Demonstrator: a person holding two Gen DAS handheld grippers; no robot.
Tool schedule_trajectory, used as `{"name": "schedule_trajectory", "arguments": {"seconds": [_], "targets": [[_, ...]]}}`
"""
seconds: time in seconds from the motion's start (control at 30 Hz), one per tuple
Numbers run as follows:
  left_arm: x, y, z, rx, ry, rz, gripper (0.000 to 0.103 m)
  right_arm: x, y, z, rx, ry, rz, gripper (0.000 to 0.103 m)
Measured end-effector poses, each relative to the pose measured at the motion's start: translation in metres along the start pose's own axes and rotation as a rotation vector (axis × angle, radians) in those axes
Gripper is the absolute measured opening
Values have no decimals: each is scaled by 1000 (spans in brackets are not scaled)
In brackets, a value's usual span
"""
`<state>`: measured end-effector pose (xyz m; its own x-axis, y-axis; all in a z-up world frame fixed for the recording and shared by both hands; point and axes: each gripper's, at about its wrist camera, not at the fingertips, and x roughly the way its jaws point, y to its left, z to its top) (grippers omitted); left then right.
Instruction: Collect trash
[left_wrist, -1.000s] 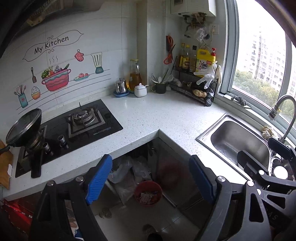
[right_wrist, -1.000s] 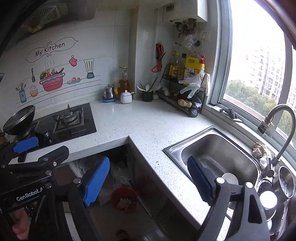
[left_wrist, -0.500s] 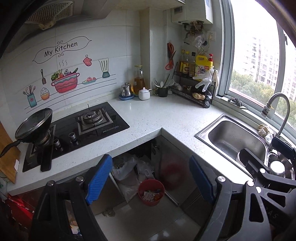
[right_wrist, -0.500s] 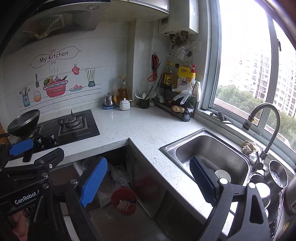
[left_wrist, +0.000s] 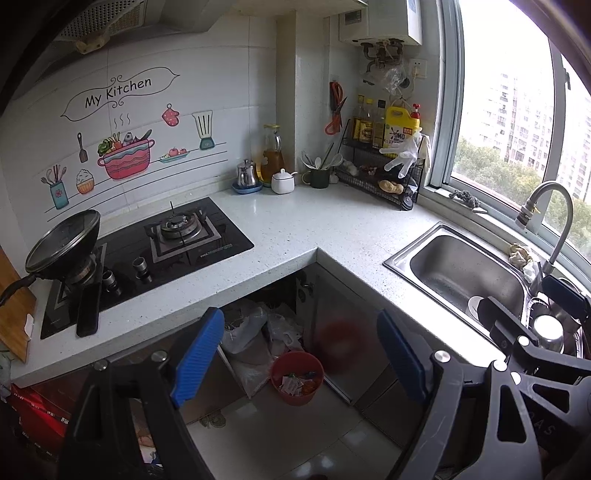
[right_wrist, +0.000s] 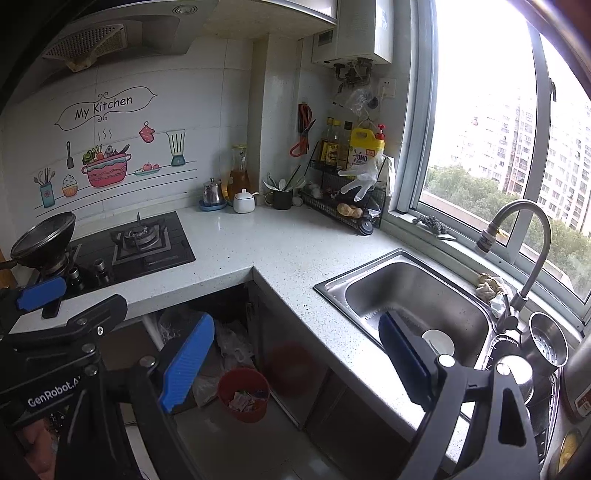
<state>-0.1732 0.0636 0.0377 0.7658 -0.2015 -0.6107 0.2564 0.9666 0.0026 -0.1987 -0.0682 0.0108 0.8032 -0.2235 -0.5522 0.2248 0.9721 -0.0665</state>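
Note:
A red trash bin (left_wrist: 297, 378) holding wrappers stands on the floor under the corner of the white counter (left_wrist: 295, 229); it also shows in the right wrist view (right_wrist: 243, 395). My left gripper (left_wrist: 301, 350) is open and empty, held high above the bin. My right gripper (right_wrist: 295, 362) is open and empty, above the counter edge beside the sink (right_wrist: 413, 295). Each gripper shows at the edge of the other's view. Crumpled scraps (right_wrist: 487, 286) lie by the faucet base.
A black gas hob (left_wrist: 147, 258) with a wok (left_wrist: 62, 245) is at the left. Jars, a cup and a wire rack (left_wrist: 380, 177) stand at the back corner. Plastic bags (left_wrist: 251, 332) sit in the open cabinet. A faucet (right_wrist: 517, 251) and steel pots stand right of the sink.
Both grippers have moved up and back, so the views show more of the wall, hood and floor. Both stay open and empty.

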Motion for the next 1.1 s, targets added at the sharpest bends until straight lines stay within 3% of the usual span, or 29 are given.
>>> {"name": "schedule_trajectory", "arguments": {"seconds": [1.1], "targets": [[-10, -21, -9, 35, -2, 11, 83, -8, -6, -8, 8, 24, 12, 90]]}}
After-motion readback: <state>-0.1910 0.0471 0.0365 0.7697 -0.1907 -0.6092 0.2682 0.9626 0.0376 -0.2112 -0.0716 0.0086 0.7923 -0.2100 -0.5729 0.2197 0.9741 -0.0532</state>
